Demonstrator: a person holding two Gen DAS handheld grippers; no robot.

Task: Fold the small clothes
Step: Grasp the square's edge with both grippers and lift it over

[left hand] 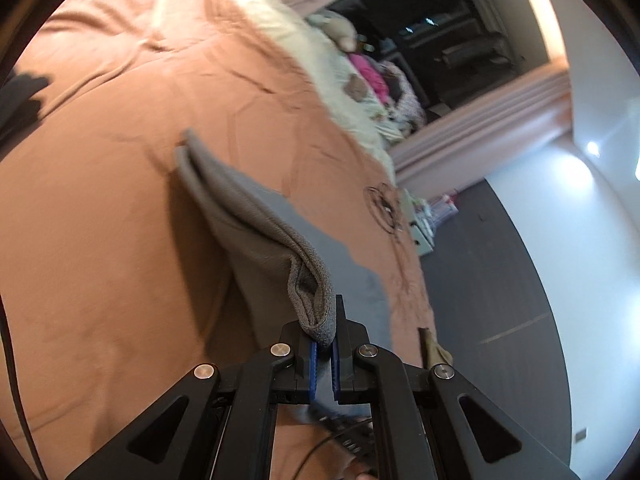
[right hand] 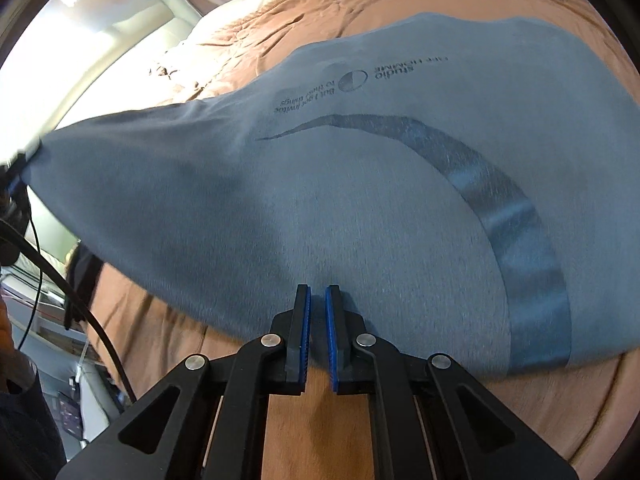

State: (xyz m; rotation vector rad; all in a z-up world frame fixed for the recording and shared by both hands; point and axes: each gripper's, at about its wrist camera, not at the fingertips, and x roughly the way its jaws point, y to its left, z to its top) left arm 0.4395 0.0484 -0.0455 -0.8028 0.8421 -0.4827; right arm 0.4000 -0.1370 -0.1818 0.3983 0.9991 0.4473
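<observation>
Item: one grey T-shirt (right hand: 360, 200), printed with a dark curved band and a few lines of small text, spread across a bed with an orange-brown bedspread (right hand: 400, 12). No other garment that belongs to the task can be made out with certainty.

Location: the shirt lies over the middle of the bed in the right wrist view, its near hem at the right claw (right hand: 316, 312) and its left end drawn up off the cover toward the left claw (right hand: 16, 172), which shows only at the far left edge of that view.

Claws, count two.
- Left claw (left hand: 325, 344): blue pads pressed together on a bunched corner of the shirt (left hand: 256, 224), which hangs from it in a doubled grey fold above the bedspread (left hand: 120, 160).
- Right claw: fingers nearly together at the near hem; the pads appear to pinch the edge of the fabric, though the contact itself is hard to see.

Progress, judged: early. The shirt is gripped at two points and one end is raised, but no finished fold shows; most of the cloth lies open and flat. The folds themselves and the final placing remain.

Other items, far side of the bed: a cream blanket (left hand: 288, 32), one; a heap of mixed, partly pink cloth (left hand: 376, 80), uncounted because blurred. A black cable (right hand: 60, 272), one, near left.
</observation>
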